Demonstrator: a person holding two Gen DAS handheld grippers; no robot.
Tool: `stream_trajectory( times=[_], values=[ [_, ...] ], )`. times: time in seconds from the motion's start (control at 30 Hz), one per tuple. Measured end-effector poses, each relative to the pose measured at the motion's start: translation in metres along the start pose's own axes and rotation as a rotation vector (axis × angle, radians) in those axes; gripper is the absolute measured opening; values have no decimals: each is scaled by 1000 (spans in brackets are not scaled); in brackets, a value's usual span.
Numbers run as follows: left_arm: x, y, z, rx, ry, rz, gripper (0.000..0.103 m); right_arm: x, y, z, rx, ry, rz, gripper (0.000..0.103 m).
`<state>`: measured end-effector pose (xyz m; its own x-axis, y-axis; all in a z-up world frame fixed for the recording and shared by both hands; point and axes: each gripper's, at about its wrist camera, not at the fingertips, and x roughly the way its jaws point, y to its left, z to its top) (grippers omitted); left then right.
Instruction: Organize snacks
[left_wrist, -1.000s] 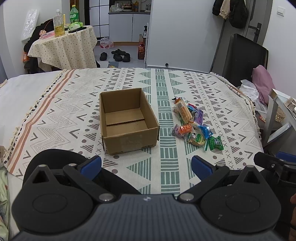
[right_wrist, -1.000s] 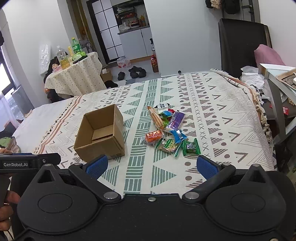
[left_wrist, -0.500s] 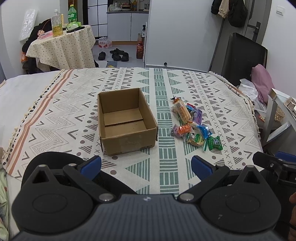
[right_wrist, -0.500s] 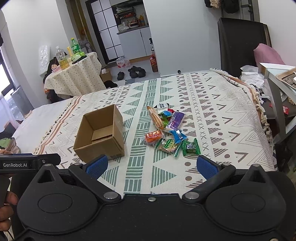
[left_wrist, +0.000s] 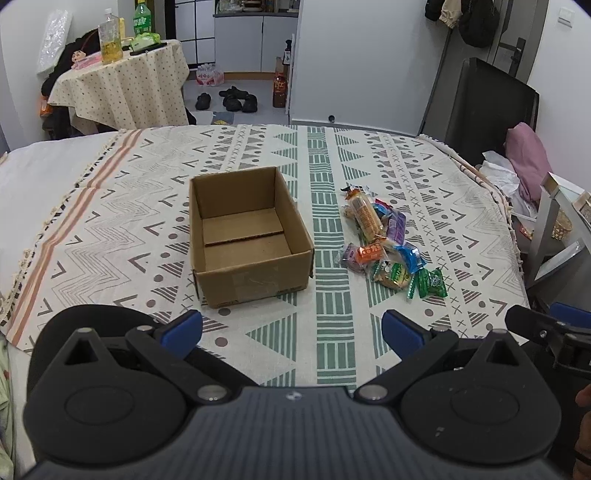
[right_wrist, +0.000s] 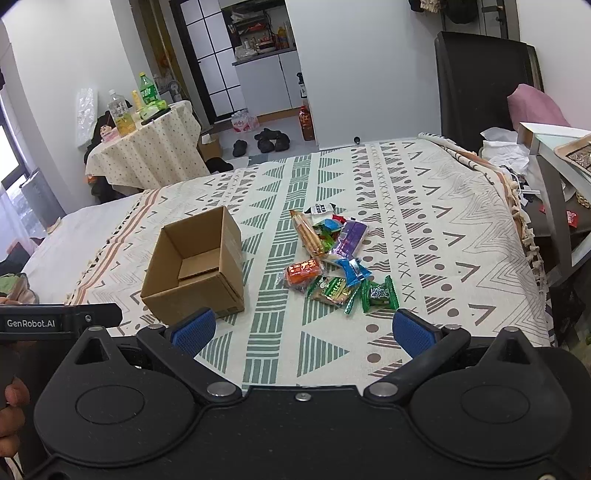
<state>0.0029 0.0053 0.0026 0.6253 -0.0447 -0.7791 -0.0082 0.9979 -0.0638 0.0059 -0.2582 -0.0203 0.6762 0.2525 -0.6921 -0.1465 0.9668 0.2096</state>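
An open, empty cardboard box sits on the patterned cloth; it also shows in the right wrist view. A pile of wrapped snacks lies to the right of the box, also seen in the right wrist view. It includes a long biscuit pack, an orange packet and green candies. My left gripper is open and empty, near the front edge, before the box. My right gripper is open and empty, short of the snacks.
The patterned cloth covers the bed. A round table with bottles stands at the back left. A black chair and a glass side table stand on the right. Shoes lie on the floor.
The left gripper has risen slightly and tilted, so the box and snacks sit a little lower and nearer in its view. The right gripper has barely moved. Both stay open.
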Motion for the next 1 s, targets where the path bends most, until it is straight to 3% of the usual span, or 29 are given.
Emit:
stream_trajectory(
  times=[0.57, 1.0],
  values=[
    [47, -24, 12, 15, 58, -7, 103, 33, -27, 6, 28, 47, 2, 103],
    [104, -52, 22, 3, 120, -36, 101, 79, -74, 2, 152, 107, 19, 87]
  ],
)
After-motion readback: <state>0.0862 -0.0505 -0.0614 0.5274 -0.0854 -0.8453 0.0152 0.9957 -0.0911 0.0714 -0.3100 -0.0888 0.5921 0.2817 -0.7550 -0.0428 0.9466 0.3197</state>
